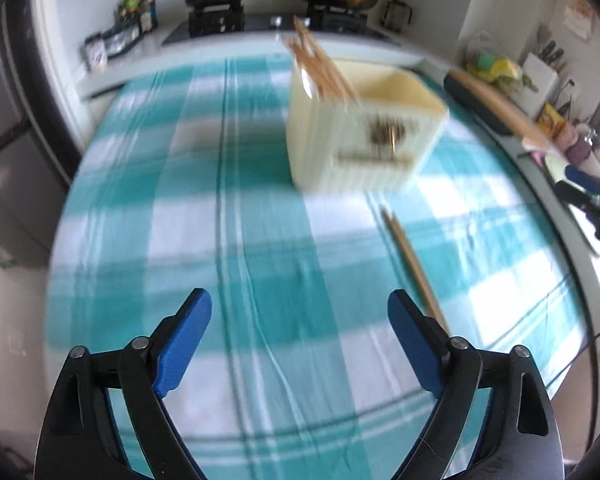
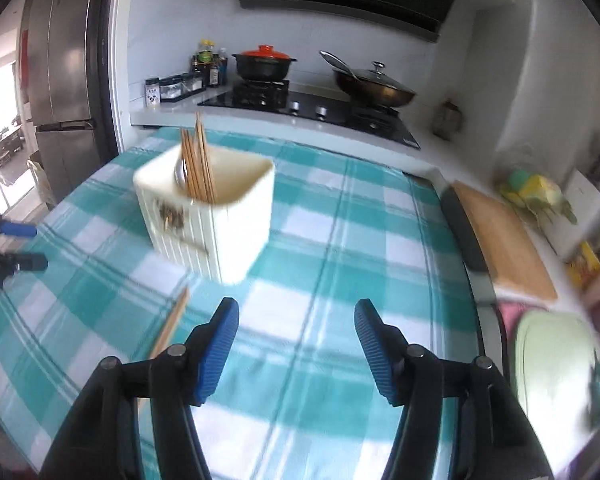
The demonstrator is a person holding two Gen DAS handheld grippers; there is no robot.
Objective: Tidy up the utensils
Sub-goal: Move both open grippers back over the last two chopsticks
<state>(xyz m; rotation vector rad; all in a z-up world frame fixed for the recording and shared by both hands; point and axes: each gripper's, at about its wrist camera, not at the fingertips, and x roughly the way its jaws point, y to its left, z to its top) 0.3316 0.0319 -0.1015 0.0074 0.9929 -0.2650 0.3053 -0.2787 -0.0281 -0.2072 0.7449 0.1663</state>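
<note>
We're mostly done: wooden chopsticks stand in the cream ribbed plastic holder at frame centre-left, one loose wooden chopstick remains right of centre. Left gripper and right gripper gape wide, empty.

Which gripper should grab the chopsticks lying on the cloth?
Probably the left gripper: it is open, and the loose chopsticks lie just past its right finger. The right gripper is open too, with them beside its left finger.

Table cloth: teal-and-white check with thin stripes. Utensil holder: cream, ribbed, with a dark printed motif. Chopsticks: light brown. Gripper pads: blue on black arms. Pot lid: red-orange.
</note>
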